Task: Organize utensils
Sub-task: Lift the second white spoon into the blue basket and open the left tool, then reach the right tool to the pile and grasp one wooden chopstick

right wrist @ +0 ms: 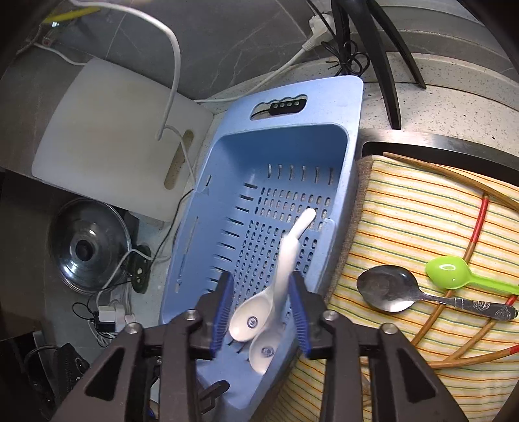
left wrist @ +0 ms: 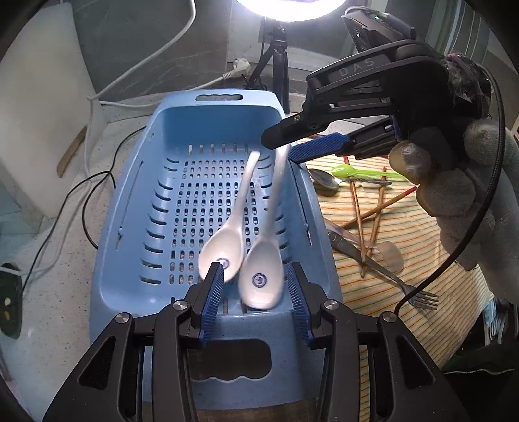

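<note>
A pale speckled worktop (right wrist: 447,97) is carrying a blue slotted basket (left wrist: 129,207), which is sitting beside a sink-like recess covered by a yellow striped cloth (right wrist: 415,214); the basket's right rim is lying just beside the cloth's left edge. Two white ceramic spoons (left wrist: 259,282) are sitting inside the basket, bowls toward its near end and handles reaching up toward its right wall; one is blurring, so whether it is fully resting on the slotted floor is hard to tell.

The left gripper (left wrist: 256,292) is hovering over the basket's near end with its blue pads apart, gripping nothing. The right gripper (right wrist: 261,302) is hanging over the same end, jaws parted around a spoon handle without pressing it; in the left wrist view a gloved hand (left wrist: 454,181) is holding it above the basket's right rim.

On the cloth, a steel spoon (right wrist: 386,289), a green plastic spoon (right wrist: 451,271), red-banded wooden chopsticks (right wrist: 473,240) and a fork (left wrist: 418,295) are lying loosely crossed. A white cutting board (right wrist: 110,130) is leaning against the dark wall at the worktop's back left, a glass pot lid (right wrist: 87,246) is sitting near it, white and black cables are trailing across the surface, and a ring light (left wrist: 288,6) on a tripod is shining behind the basket's far end
</note>
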Demonstrator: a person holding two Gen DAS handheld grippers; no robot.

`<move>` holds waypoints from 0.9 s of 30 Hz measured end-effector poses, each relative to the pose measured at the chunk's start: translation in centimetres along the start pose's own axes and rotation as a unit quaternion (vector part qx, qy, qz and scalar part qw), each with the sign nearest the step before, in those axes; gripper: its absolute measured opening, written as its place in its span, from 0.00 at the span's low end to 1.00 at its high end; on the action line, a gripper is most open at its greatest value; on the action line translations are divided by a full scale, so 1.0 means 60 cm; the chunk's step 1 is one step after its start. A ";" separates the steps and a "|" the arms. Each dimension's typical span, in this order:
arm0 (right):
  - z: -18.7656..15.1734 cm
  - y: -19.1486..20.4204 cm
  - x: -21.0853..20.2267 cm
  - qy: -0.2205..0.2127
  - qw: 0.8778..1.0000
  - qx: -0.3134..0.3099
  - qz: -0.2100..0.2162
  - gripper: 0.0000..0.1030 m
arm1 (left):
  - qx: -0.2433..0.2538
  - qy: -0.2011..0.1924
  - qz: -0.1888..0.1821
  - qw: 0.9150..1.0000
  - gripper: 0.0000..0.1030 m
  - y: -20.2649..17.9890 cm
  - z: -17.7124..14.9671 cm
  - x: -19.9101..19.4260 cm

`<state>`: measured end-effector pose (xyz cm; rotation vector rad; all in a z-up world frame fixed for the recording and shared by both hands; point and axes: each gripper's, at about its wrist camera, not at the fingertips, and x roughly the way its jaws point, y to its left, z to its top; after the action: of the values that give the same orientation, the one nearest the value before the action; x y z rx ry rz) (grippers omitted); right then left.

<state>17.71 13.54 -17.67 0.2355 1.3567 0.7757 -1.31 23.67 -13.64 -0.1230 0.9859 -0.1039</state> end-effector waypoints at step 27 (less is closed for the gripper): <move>0.056 -0.141 -0.228 -0.011 0.990 -0.131 -0.052 0.37 | -0.015 -0.064 0.024 0.998 0.38 -0.139 0.011 -0.089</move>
<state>23.71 -0.25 -11.03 -0.0328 1.2218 0.8507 -3.95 16.23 -7.60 -0.1314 0.8621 -0.0373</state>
